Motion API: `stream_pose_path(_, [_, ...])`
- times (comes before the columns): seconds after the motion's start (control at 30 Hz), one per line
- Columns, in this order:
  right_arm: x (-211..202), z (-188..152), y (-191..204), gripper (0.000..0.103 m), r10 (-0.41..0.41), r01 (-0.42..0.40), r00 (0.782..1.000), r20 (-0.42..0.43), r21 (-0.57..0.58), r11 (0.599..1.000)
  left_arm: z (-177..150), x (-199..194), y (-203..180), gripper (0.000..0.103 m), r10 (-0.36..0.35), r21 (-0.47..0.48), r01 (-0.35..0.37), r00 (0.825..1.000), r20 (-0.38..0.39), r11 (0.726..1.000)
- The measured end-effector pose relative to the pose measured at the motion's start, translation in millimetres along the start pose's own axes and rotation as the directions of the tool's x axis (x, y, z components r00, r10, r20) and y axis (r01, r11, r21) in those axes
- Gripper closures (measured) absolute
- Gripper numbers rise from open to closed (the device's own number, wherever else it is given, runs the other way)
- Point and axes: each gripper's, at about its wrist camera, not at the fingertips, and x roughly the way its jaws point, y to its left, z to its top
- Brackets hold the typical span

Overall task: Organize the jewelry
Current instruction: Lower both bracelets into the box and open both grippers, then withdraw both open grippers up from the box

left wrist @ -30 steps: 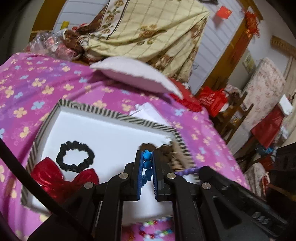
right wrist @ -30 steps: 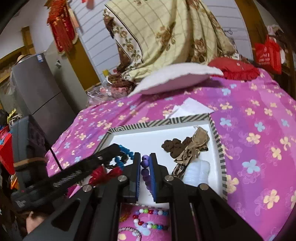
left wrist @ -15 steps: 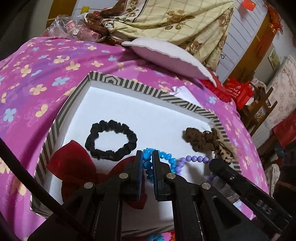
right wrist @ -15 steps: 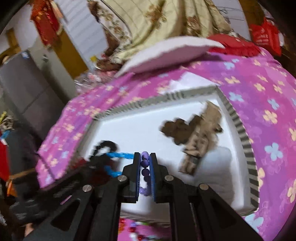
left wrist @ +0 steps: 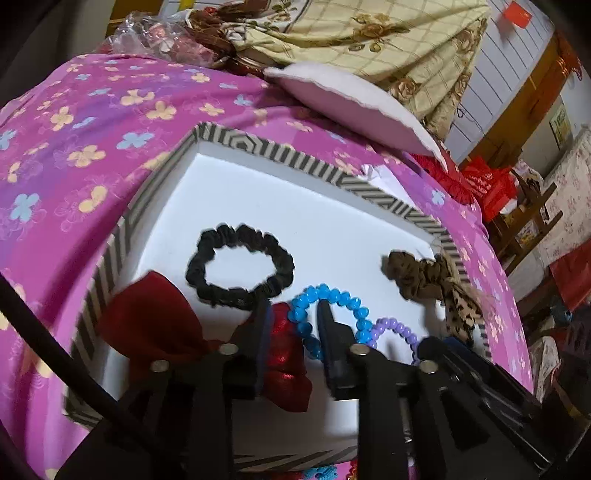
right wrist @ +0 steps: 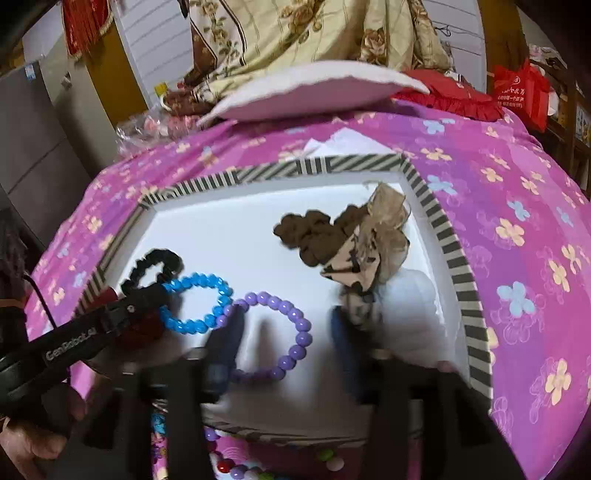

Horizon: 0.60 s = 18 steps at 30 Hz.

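A white tray with a striped rim (left wrist: 280,153) (right wrist: 454,258) lies on a pink flowered cloth. A blue bead bracelet (left wrist: 332,295) (right wrist: 199,302) rests on its floor. My left gripper (left wrist: 293,321) (right wrist: 147,295) has its jaws opening, with one strand of that bracelet loose between them. Beside it lies a purple bead bracelet (right wrist: 291,314) (left wrist: 395,326), inside the spread, opening jaws of my right gripper (right wrist: 286,332), whose pads stand apart from it. The tray also holds a black scrunchie (left wrist: 240,266), a red bow (left wrist: 155,325) and a brown scrunchie with leopard fabric (right wrist: 314,232).
A pale pillow (right wrist: 314,88) and a yellow-brown quilt (left wrist: 369,37) lie beyond the tray. A crinkled plastic bag (left wrist: 159,33) sits at the far left. Loose coloured beads (right wrist: 236,469) lie in front of the tray. A person's hand (right wrist: 22,443) shows at the lower left.
Both grippers came down into the tray with their bracelets, then their jaws parted. The blue and purple bracelets now lie flat on the tray floor.
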Motion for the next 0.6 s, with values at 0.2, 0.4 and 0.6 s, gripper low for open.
stream_pose_path(0.2, [-45.8, 4.1, 10.3, 0.011, 0.059, -0.050, 0.989, 0.133, -0.075, 0.996, 6.9, -21.1, -4.7, 0.035, 0.110, 0.035, -0.112, 0.992, 0.062, 0.993])
stream_pose_path(0.4, [-93.8, 0.3, 13.6, 0.006, 0.055, -0.016, 0.964, 0.260, -0.148, 0.989, 0.9, -58.4, -22.7, 0.035, 0.186, 0.157, -0.221, 0.960, 0.208, 0.963])
stream_pose_path(0.6, [-115.9, -12.8, -16.2, 0.001, 0.016, 0.004, 0.955, 0.297, -0.066, 0.998, -12.7, -108.5, -29.9, 0.035, 0.145, 0.237, -0.231, 0.933, 0.330, 0.944])
